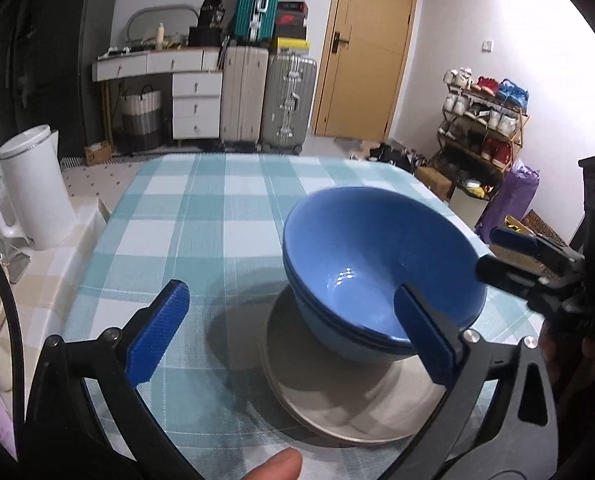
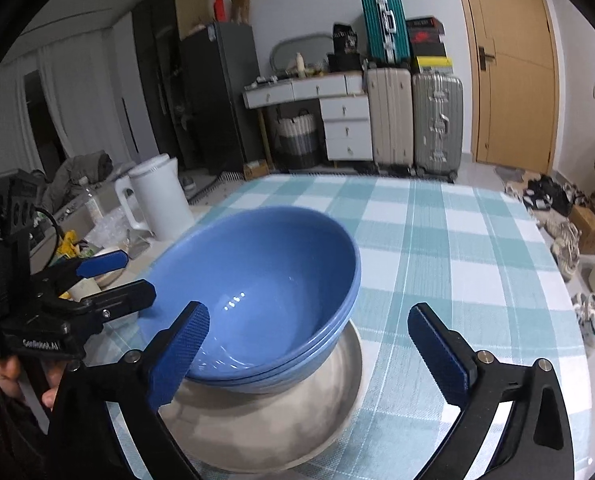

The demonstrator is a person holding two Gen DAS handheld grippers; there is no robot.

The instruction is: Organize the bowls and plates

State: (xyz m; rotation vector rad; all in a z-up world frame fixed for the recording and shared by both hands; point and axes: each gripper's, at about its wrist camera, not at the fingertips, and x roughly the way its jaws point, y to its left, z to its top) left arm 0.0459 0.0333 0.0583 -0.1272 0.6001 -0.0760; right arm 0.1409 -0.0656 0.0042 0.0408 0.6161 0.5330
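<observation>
A stack of blue bowls [image 1: 377,264] sits nested on a stack of beige plates [image 1: 349,404] on the checked tablecloth. The same bowls [image 2: 257,280] and plates [image 2: 265,424] show in the right wrist view. My left gripper [image 1: 293,336] is open and empty, its right finger at the bowls' near rim. My right gripper [image 2: 309,352] is open and empty, its left finger at the bowls' rim. Each gripper shows in the other's view, the right one [image 1: 513,256] to the bowls' right, the left one [image 2: 113,276] to their left.
A white kettle [image 1: 33,188] stands on a side counter left of the table, also in the right wrist view [image 2: 157,200]. The teal checked table [image 1: 201,216] stretches beyond the stack. Suitcases, drawers, a door and a shoe rack [image 1: 485,128] stand beyond the table.
</observation>
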